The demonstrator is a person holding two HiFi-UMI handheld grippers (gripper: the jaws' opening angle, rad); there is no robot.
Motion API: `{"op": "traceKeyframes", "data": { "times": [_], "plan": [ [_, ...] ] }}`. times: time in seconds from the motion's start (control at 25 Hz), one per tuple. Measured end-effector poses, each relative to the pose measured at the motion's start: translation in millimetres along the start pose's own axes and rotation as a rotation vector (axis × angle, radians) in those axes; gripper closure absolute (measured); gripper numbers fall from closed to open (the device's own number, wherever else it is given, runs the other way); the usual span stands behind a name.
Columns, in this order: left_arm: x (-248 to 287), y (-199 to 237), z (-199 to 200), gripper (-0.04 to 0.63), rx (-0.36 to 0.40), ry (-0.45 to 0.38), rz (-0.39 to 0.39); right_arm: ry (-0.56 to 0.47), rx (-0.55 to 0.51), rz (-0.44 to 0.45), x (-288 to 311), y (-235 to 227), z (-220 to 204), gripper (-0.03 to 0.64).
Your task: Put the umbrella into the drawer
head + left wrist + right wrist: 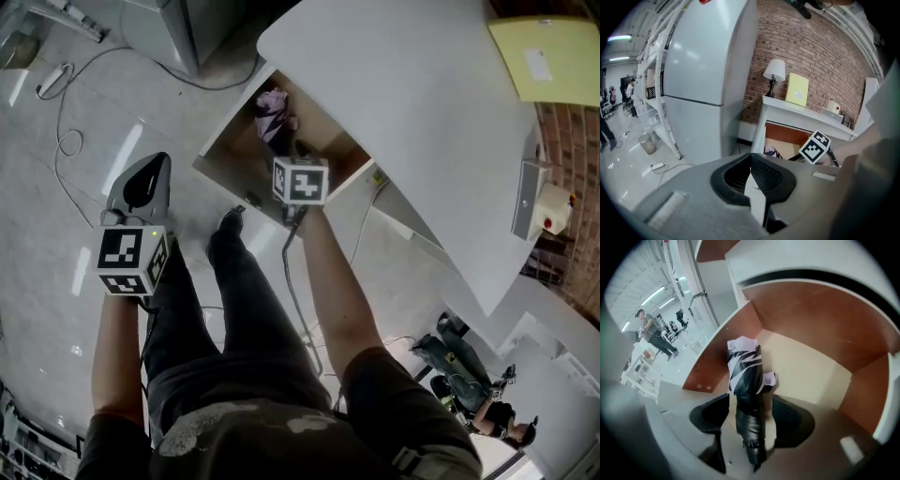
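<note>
The umbrella [275,117], folded, black with pale purple-and-white fabric, lies inside the open wooden drawer [225,150] under the white desk. My right gripper [298,155] points steeply down into the drawer. In the right gripper view the umbrella [746,376] runs lengthwise between the jaws of that gripper [750,414], and the pads stand apart from it on both sides, so it is open. My left gripper [150,176] hangs over the floor left of the drawer, shut on nothing [751,161]. From there the drawer [787,140] shows at mid right.
The white desk top [403,112] overhangs the drawer and carries a yellow folder [553,56]. Cables [66,141] trail over the pale floor. The person's legs and shoe [225,234] stand just before the drawer. A tall white fridge [708,70] and a lamp [774,70] stand by the brick wall.
</note>
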State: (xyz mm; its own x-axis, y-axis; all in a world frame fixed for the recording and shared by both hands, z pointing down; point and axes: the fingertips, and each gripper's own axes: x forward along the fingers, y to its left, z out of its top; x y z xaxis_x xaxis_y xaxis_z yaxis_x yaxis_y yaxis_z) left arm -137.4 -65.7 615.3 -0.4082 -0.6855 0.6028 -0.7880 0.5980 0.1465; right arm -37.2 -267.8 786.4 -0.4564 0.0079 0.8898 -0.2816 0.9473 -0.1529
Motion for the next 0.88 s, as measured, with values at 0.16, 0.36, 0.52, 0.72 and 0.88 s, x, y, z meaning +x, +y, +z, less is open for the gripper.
{"op": "traceKeyframes", "data": {
  "times": [0.16,0.36,0.52,0.72,0.88],
  "plan": [
    [-14.8,3.9,32.8,0.586,0.021,-0.011,-0.011,-0.037,0.069,-0.005,-47.2,3.9,6.8,0.328],
    [-23.6,-5.0,79.5,0.584,0.057,-0.049,-0.085,-0.111,0.121,-0.005,-106.9,17.6,22.2,0.327],
    [-27.2,-6.6,104.7,0.584,0.141,-0.050,-0.179,-0.180,0.166,-0.064,-148.4,28.3,32.0,0.328],
    [-48.0,-12.3,131.4,0.586,0.252,-0.040,-0.319,-0.273,0.302,-0.162,-204.7,40.5,42.4,0.328],
    [-67.5,-16.3,152.0,0.584,0.332,-0.078,-0.427,-0.339,0.393,-0.253,-242.8,57.0,38.2,0.328]
  ]
}}
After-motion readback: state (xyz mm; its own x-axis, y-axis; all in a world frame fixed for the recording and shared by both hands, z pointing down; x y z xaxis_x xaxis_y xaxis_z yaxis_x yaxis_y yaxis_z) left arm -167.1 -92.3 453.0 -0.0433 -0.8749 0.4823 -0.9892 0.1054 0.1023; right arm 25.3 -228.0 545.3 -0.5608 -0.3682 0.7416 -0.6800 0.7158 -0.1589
